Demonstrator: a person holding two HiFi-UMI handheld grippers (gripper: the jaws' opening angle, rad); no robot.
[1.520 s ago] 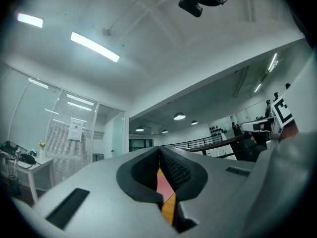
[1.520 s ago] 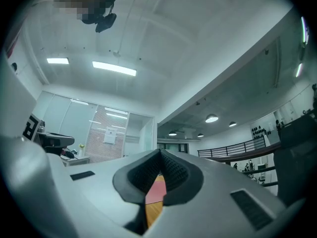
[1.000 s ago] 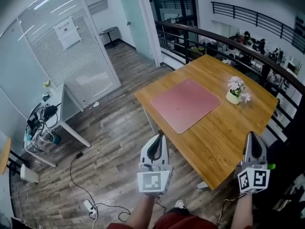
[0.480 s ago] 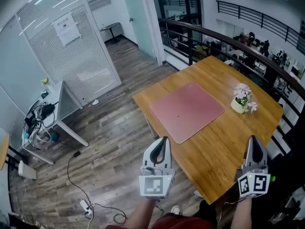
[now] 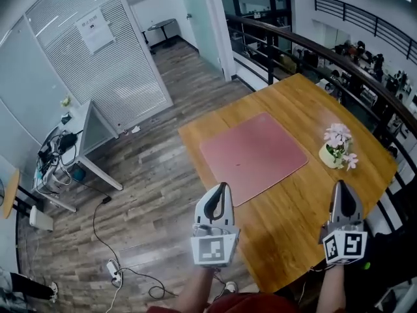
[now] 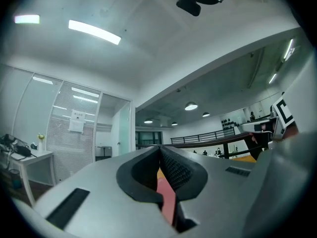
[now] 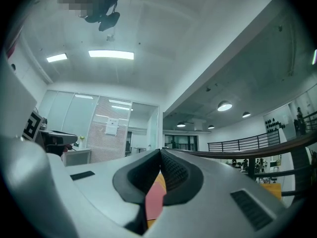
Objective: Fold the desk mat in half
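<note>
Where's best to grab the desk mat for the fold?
Probably the two corners of its near edge: left gripper on the nearest corner, right gripper on the corner by the flower pot, coming in low from your side. The desk mat lies flat on the table, so only its thin edges offer a pinch.

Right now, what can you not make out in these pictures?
Desk mat: both gripper views show only a pink sliver; the shut jaws hide the rest.
Table: head view, near edges partly behind the left gripper and right gripper.
Notice on the blinds: head view, print too small.
</note>
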